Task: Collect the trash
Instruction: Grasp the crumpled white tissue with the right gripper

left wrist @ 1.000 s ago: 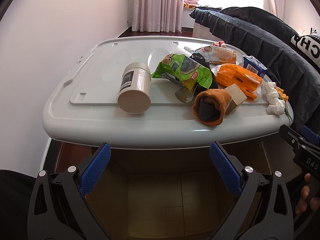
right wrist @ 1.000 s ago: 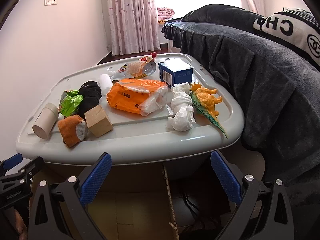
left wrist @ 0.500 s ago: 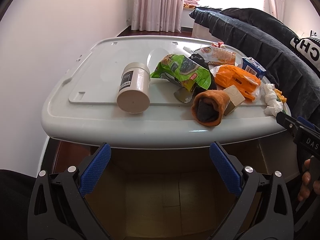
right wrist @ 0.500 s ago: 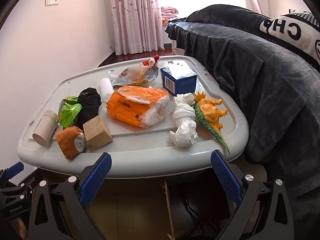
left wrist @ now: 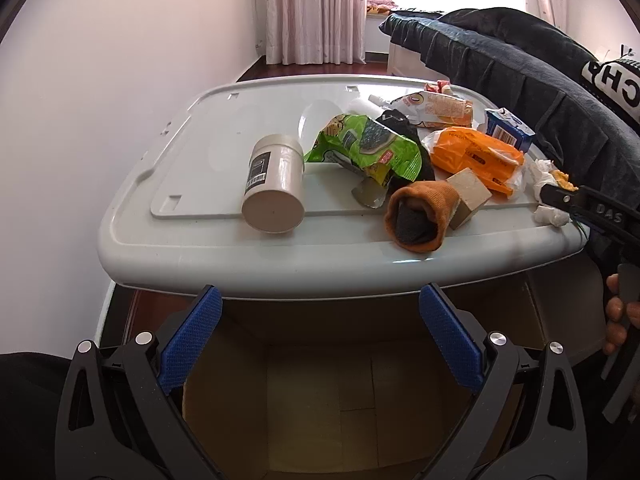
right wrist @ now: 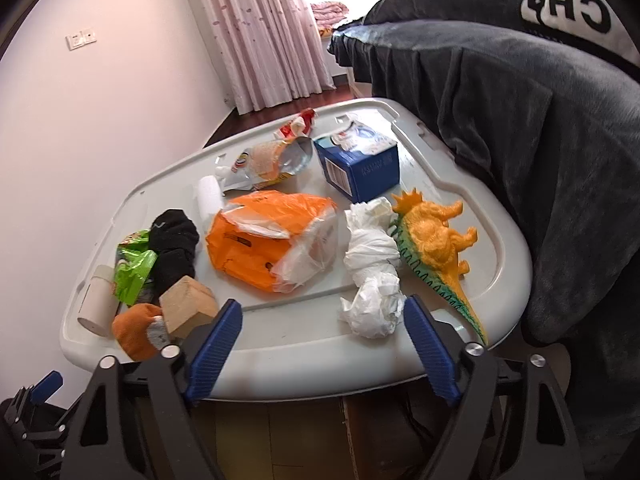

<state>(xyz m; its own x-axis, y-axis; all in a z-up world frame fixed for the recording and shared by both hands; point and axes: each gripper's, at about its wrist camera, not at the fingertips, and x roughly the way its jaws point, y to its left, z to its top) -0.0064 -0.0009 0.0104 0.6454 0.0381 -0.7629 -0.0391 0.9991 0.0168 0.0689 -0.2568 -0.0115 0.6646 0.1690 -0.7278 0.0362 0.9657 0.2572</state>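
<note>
While the right gripper [right wrist: 322,336], jaws spread and just closing on nothing, nears the crumpled white tissue wad [right wrist: 372,276], its right finger could snag the orange rubber dinosaur [right wrist: 436,240].

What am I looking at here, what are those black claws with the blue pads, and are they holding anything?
Those are two hand-held grippers, one in each of a person's hands, each with a fisheye camera looking forward along its fingers. One picture comes from the left gripper, the other from the right gripper.

In front of them is a grey plastic bin lid covered with clutter: a white jar on its side, a green snack bag, an orange sock, a wooden block, an orange plastic bag, a blue carton, crumpled white tissue and an orange toy dinosaur. Below the lid's near edge sits an open cardboard box.

Neither gripper holds anything. The left one hangs open over the box. The right one's jaws have just been closing and reach toward the tissue, with nothing between them yet.
</note>
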